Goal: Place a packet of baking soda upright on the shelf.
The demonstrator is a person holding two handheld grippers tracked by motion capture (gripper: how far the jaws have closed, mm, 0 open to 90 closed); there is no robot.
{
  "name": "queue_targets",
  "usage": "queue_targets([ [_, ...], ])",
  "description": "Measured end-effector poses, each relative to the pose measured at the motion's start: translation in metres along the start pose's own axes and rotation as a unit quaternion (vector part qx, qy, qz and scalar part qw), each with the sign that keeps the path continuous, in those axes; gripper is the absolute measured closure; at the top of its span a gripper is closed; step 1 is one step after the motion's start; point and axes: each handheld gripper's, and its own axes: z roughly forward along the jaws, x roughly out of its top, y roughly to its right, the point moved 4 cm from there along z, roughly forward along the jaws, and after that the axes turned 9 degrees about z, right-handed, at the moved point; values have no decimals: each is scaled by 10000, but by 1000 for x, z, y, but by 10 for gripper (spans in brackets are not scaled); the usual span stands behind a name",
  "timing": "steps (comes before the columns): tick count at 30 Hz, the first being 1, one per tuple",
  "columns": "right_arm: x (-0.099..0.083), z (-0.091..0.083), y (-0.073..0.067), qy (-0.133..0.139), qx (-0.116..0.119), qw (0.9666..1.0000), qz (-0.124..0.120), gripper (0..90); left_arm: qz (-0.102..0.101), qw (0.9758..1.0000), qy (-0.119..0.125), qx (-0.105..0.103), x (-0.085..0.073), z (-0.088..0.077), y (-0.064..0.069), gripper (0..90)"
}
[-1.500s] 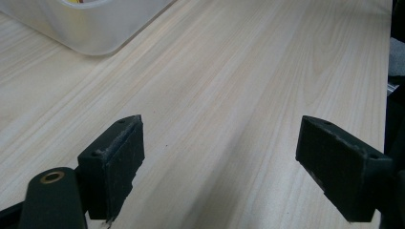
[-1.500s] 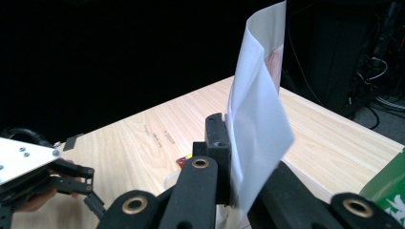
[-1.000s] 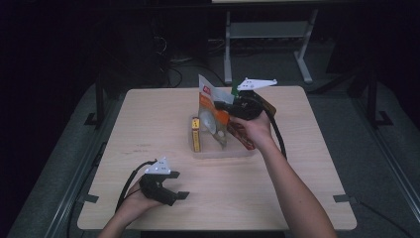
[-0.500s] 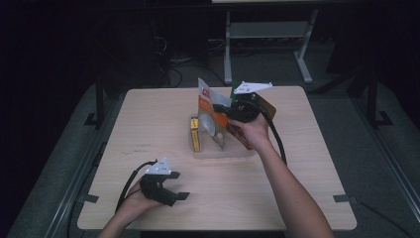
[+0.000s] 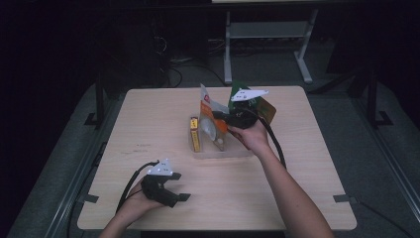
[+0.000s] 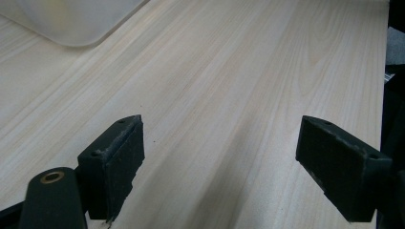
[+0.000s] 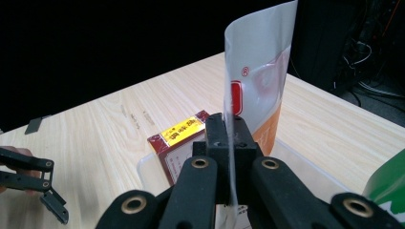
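My right gripper (image 5: 219, 117) (image 7: 228, 128) is shut on the edge of a white and orange pouch (image 5: 208, 110) (image 7: 260, 71). It holds the pouch upright over a clear plastic tray (image 5: 233, 154) (image 7: 298, 164) in the middle of the table. Inside the tray, left of the pouch, a red and yellow box (image 5: 194, 134) (image 7: 179, 140) stands on its edge. At the table's near left my left gripper (image 5: 180, 187) (image 6: 219, 152) rests in the person's hand. Its jaws are wide apart over bare wood.
A green packet (image 5: 235, 97) (image 7: 388, 186) stands just behind the right gripper. The tray's corner (image 6: 71, 21) lies ahead of the left gripper. The wooden table (image 5: 148, 124) is bare on its left and near parts. Dark floor and a metal stand (image 5: 267, 34) lie beyond.
The right gripper and the pouch have drifted slightly left and nearer over the tray. The left gripper has stayed put.
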Motion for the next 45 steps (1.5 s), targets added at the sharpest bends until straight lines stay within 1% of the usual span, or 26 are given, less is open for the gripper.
queue_targets([
  [3, -3, -1, -1, -34, 17, 10000, -24, 898, 15, 10000, -8, -6, 0, 0, 0, 163],
  [7, -8, -3, -3, -87, 64, 9999, 28, 891, 29, 10000, -51, -32, 0, 1, 1, 163],
  [10, -12, -4, -4, -233, -16, 9997, -68, 854, 28, 10000, -38, -26, 0, 2, 1, 163],
  [13, -16, -6, -5, -347, -109, 9992, -169, 841, 22, 10000, -29, -24, 0, 2, 1, 163],
  [14, -16, -7, -5, -363, -144, 9991, -193, 822, 25, 10000, -28, -27, 0, 3, 1, 163],
  [15, -17, -7, -5, -367, -151, 9990, -204, 796, 29, 10000, -29, -28, 0, 3, 1, 163],
  [16, -18, -8, -6, -405, -158, 9989, -175, 754, 33, 10000, -29, -25, 0, 3, 1, 163],
  [17, -18, -9, -5, -412, -190, 9987, -246, 705, 30, 10000, -31, -31, 0, 3, 1, 163],
  [19, -20, -12, -7, -416, -231, 9986, -236, 626, 31, 10000, -32, -19, 0, 2, 1, 163],
  [21, -23, -16, -8, -446, -316, 9981, -276, 501, 41, 10000, -36, -19, 0, 2, 0, 163],
  [22, -24, -18, -9, -454, -370, 9979, -257, 464, 40, 10000, -37, -16, 0, 1, 0, 163],
  [24, -27, -23, -10, -479, -424, 9976, -276, 425, 51, 10000, -53, -7, 0, 1, -1, 163],
  [27, -32, -32, -10, -463, -452, 9975, -266, 397, 29, 10000, -58, -16, 0, 1, -1, 163],
  [31, -38, -42, -11, -538, -479, 9971, -236, 381, 49, 10000, -49, -23, 0, 2, 0, 163],
  [32, -41, -45, -11, -625, -519, 9964, -245, 373, 53, 10000, -52, -34, 0, 1, 0, 163],
  [33, -45, -49, -12, -605, -527, 9963, -293, 374, 41, 10000, -54, -42, 0, 1, 0, 163],
  [34, -47, -51, -13, -605, -517, 9965, -274, 374, 48, 10000, -54, -45, 0, 1, 0, 163],
  [36, -53, -55, -14, -673, -505, 9961, -262, 370, 58, 10000, -51, -52, 0, 1, 1, 163],
  [37, -58, -58, -15, -744, -522, 9953, -323, 365, 84, 9999, -47, -46, 0, 1, 1, 163],
  [43, -84, -71, -20, -938, -446, 9939, -377, 340, 107, 9999, -51, -86, 0, 2, 2, 163],
  [44, -88, -74, -21, -984, -469, 9933, -384, 338, 113, 9999, -46, -89, -1, 2, 2, 163],
  [45, -92, -76, -21, -978, -457, 9933, -407, 339, 124, 9999, -43, -88, -1, 2, 2, 163],
])
